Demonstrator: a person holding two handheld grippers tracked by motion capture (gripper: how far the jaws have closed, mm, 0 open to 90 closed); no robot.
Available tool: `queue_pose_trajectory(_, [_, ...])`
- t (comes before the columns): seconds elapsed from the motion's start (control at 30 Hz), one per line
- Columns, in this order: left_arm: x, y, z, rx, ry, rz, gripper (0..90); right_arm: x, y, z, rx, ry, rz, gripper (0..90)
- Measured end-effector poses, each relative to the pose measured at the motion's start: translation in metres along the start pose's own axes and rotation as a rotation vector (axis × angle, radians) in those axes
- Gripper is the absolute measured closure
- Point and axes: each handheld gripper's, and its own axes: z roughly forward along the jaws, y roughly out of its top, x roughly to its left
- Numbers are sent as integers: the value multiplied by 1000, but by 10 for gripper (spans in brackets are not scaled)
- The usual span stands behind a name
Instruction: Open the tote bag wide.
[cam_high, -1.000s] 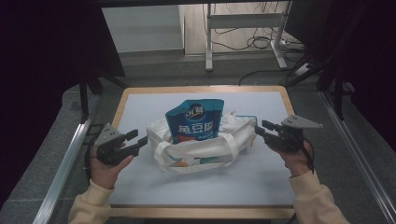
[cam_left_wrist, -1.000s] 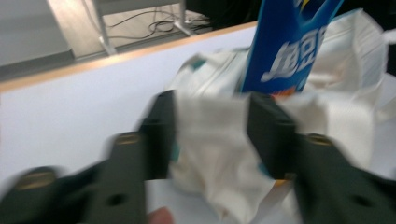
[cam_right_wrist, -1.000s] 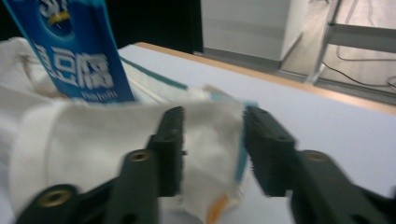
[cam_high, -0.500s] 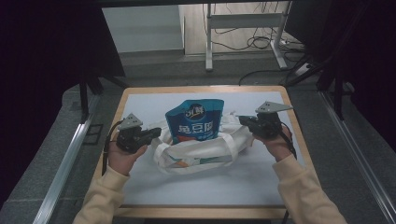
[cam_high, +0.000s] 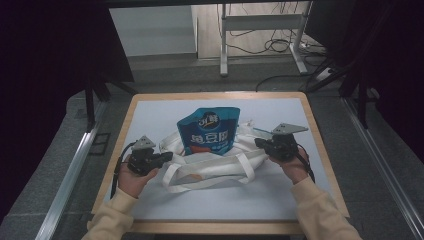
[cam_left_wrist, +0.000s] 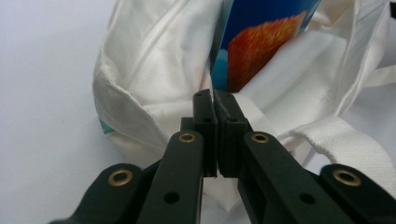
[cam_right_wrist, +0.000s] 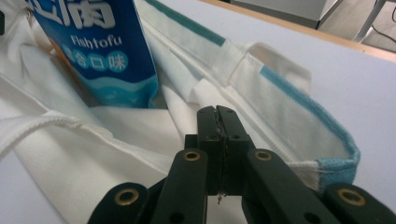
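Where it slumps open, white tote bag (cam_high: 210, 162), blue pouch (cam_high: 210, 131) upright inside

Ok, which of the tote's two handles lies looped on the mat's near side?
The front handle, flat before the tote; the other handle peeks out behind the blue pouch.

left gripper (cam_high: 167, 157): at tote bag (cam_high: 215, 165) left edge | right gripper (cam_high: 259, 142): at its right edge | blue pouch (cam_high: 209, 131): upright in bag
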Motion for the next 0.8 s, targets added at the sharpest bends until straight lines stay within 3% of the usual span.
queue_pose_trajectory(0.4, [-3, -16, 20, 58, 3, 12, 895, 3, -34, 13, 86, 17, -1, 886])
queue_pose_trajectory(0.8, [-3, -20, 24, 61, 2, 6, 895, 2, -45, 18, 86, 31, 19, 888])
